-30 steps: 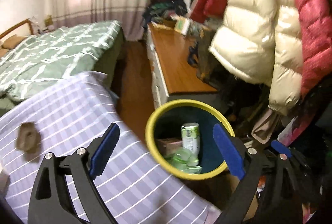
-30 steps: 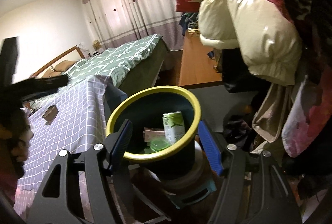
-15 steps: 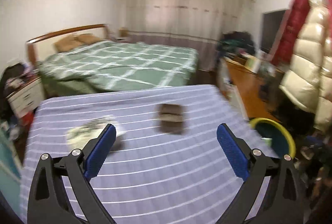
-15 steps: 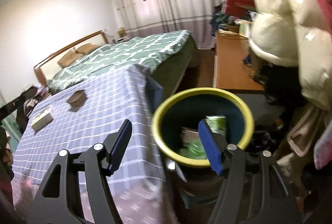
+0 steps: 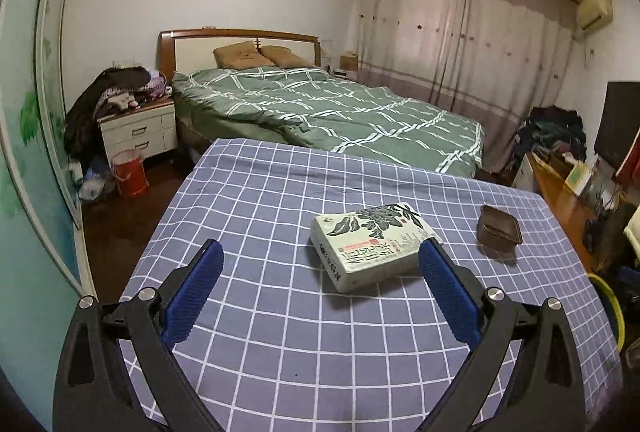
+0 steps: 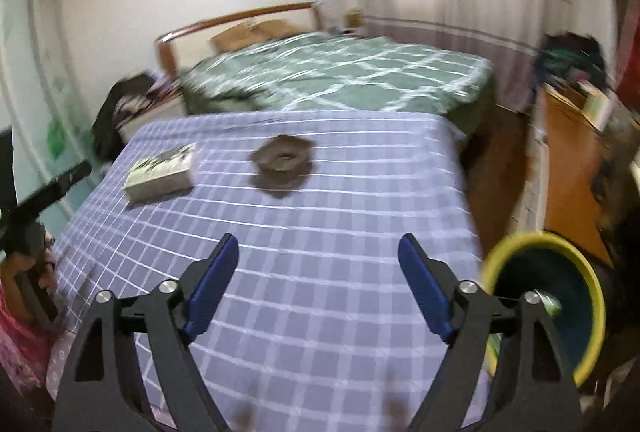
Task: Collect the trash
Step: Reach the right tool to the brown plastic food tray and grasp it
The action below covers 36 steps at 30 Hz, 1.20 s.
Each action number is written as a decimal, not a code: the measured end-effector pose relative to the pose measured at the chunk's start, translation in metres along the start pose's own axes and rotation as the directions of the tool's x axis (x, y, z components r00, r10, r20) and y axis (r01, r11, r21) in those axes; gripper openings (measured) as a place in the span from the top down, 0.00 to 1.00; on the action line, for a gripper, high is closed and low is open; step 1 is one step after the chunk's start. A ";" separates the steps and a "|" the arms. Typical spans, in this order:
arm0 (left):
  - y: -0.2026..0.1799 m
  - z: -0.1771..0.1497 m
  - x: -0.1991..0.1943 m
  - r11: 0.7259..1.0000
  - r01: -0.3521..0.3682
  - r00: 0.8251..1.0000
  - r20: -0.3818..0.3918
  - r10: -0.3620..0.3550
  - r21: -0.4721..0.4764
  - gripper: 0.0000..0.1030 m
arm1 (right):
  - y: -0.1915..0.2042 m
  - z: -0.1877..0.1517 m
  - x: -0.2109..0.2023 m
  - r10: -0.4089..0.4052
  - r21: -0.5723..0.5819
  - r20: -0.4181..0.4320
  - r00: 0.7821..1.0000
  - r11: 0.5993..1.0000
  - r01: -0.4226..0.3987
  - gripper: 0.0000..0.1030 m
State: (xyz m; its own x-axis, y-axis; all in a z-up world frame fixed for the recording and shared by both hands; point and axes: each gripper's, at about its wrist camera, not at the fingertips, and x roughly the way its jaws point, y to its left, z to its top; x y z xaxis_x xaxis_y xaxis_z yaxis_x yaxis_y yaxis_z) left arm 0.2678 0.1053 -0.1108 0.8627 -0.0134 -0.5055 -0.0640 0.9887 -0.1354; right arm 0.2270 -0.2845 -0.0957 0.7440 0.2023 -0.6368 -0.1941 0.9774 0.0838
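A small dark brown container point(image 5: 500, 231) lies on the blue checked tablecloth point(image 5: 280, 312), right of a white and green book point(image 5: 372, 246). My left gripper point(image 5: 320, 284) is open and empty, hovering above the cloth just short of the book. In the blurred right wrist view the brown container point(image 6: 282, 162) lies mid-table and the book point(image 6: 162, 172) to its left. My right gripper point(image 6: 318, 284) is open and empty above the cloth's near part. The yellow-rimmed dark bin point(image 6: 556, 296) stands off the table's right edge, with trash inside. Its rim point(image 5: 610, 306) shows in the left view.
A bed with a green quilt point(image 5: 340, 112) stands beyond the table. A white nightstand point(image 5: 140, 130) piled with clothes and a red bucket point(image 5: 130, 172) are at the left. A wooden desk point(image 6: 568, 160) with clutter runs along the right.
Both grippers have swung left, away from the bin, and now face the table. The book and brown container have come into view ahead. Both grippers stay open.
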 end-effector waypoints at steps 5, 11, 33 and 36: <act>-0.001 -0.004 0.001 1.000 -0.010 1.000 -0.011 0.010 0.015 0.06 | 0.031 0.027 0.054 0.056 -0.100 -0.049 0.997 0.993 -0.061 0.17; -0.005 -0.007 0.004 1.000 0.013 0.999 -0.035 -0.012 0.007 0.06 | 0.042 0.049 0.115 0.023 -0.150 -0.100 0.995 0.988 -0.038 0.13; -0.013 -0.015 0.013 0.998 0.056 0.995 -0.084 -0.055 0.017 0.06 | 0.045 0.084 0.207 -0.021 -0.203 -0.212 0.977 0.979 -0.023 0.13; -0.014 -0.014 0.012 0.998 0.062 0.994 -0.087 -0.060 0.019 0.06 | 0.046 0.083 0.211 -0.024 -0.196 -0.222 0.975 0.980 -0.021 0.20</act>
State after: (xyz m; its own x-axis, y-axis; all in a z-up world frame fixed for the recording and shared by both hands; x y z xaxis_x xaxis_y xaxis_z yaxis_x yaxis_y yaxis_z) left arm 0.2719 0.0895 -0.1273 0.8179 -0.0857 -0.5689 -0.0011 0.9886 -0.1506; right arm 0.4276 -0.1918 -0.1626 0.5877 0.1600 -0.7931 -0.3311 0.9420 -0.0553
